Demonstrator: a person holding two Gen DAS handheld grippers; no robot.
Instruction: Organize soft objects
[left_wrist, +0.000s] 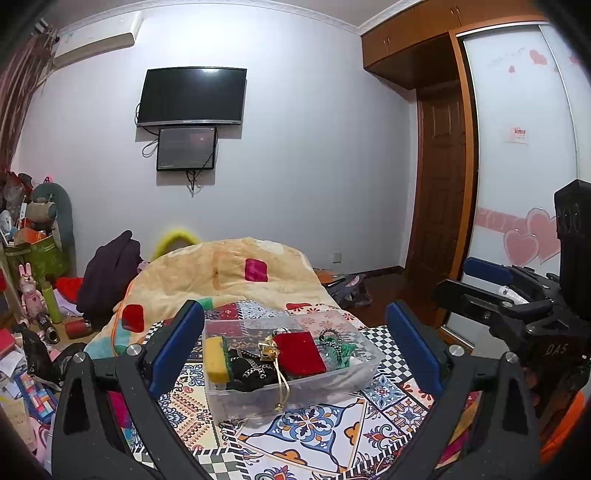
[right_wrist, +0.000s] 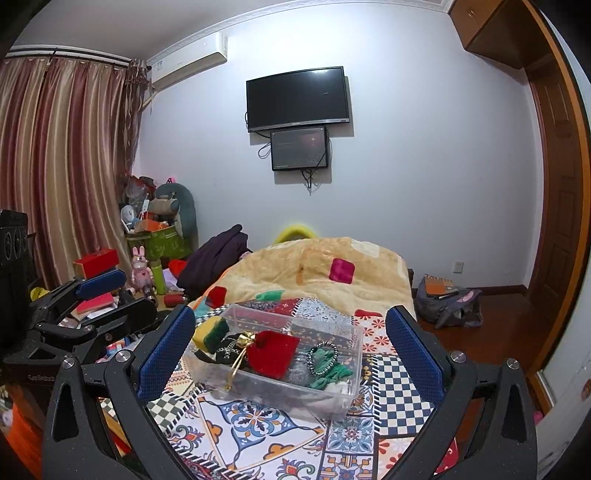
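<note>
Bedroom, bed with a patterned tile-print cover (left_wrist: 314, 435) and a yellow blanket (left_wrist: 229, 273) bunched at the far end. Clear plastic bin (right_wrist: 334, 400) is sitting on the cover, near you, centred between both tools.

You're holding the left gripper (left_wrist: 295, 347) and right gripper (right_wrist: 290, 350) above the near side of the bin, both with jaws spread wide and carrying nothing.

Bin is holding: yellow-green sponge (right_wrist: 210, 332) at the left end, black fabric with a chain (left_wrist: 251, 369) beside it, red velvet pouch (right_wrist: 273, 352) with gold cord in the middle, green cloth (right_wrist: 332, 371) and a beaded band (right_wrist: 323, 356) at the right. Something grey is lying under the pouch, possibly mesh, can't tell.

Looks like sorting is nearly finished or paused: no loose soft item is showing on the cover. Next move calls for finding any leftover piece, or tucking in the gold cord hanging over the near wall.
</note>
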